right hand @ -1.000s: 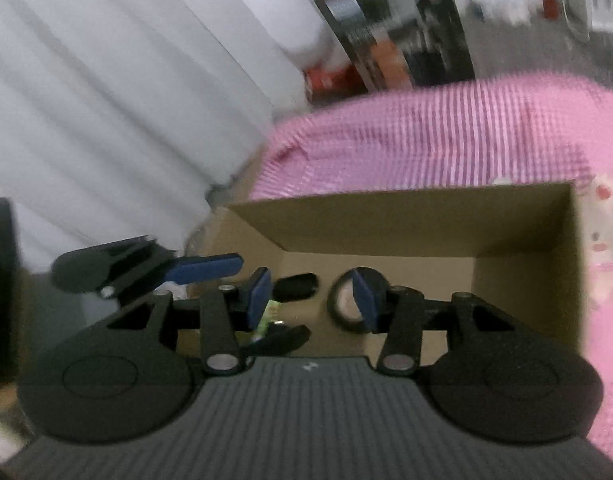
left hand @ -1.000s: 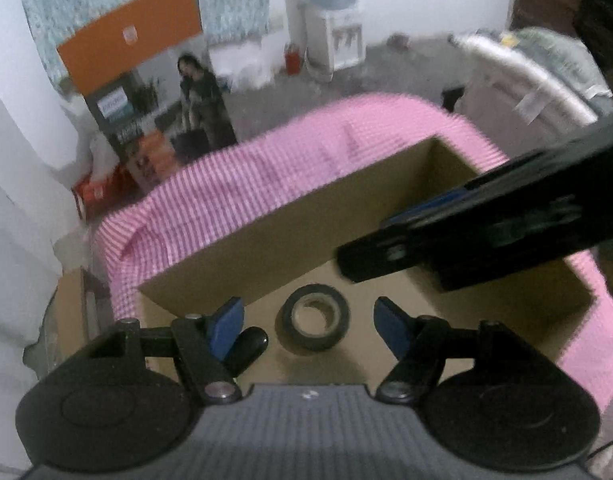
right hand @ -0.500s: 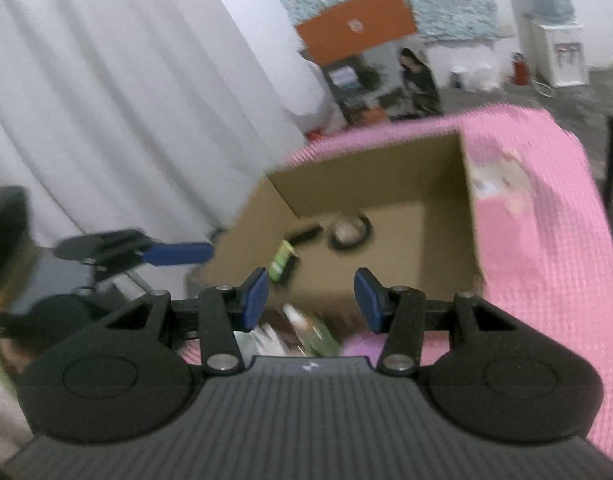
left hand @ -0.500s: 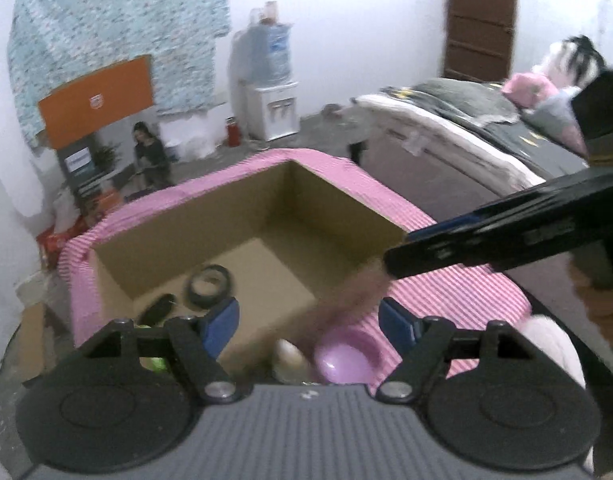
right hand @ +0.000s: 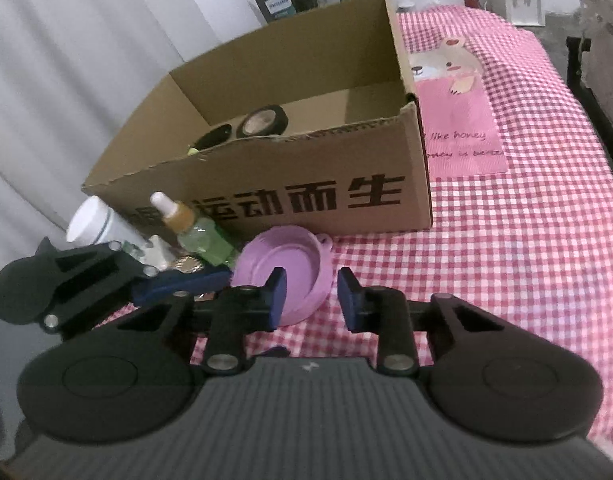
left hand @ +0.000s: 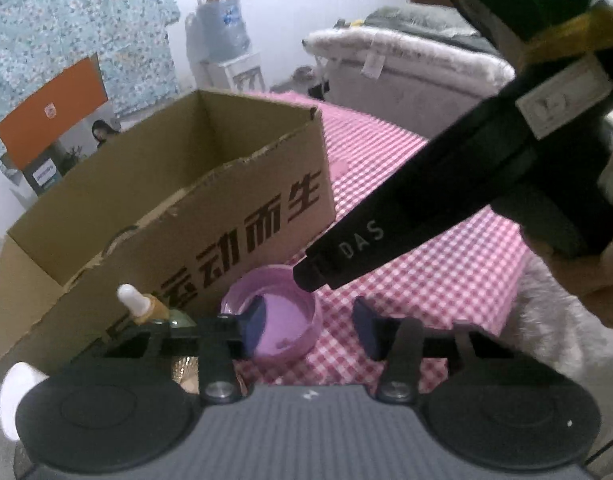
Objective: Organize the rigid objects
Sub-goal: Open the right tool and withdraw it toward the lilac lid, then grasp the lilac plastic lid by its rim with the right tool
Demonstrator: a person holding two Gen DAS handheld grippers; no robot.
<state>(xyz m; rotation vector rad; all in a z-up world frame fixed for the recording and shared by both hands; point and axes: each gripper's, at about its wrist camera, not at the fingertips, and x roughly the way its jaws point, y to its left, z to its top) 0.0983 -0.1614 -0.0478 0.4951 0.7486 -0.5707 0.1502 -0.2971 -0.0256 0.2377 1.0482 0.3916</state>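
Both grippers, left gripper (left hand: 308, 322) and right gripper (right hand: 311, 298), hang spread and empty beside the purple bowl (right hand: 284, 268) before the cardboard box (right hand: 306, 184), so closing on its rim likely comes next.

The brown cardboard box (right hand: 306, 184) bears large black characters "动而生" on its front wall. The pink bear-printed panel (right hand: 462, 128) of the checked cloth reads "like honey". The black right gripper (left hand: 406, 216) body shows "DAS".

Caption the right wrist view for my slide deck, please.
Open right gripper nears a purple bowl beside a cardboard box on a checkered tablecloth.
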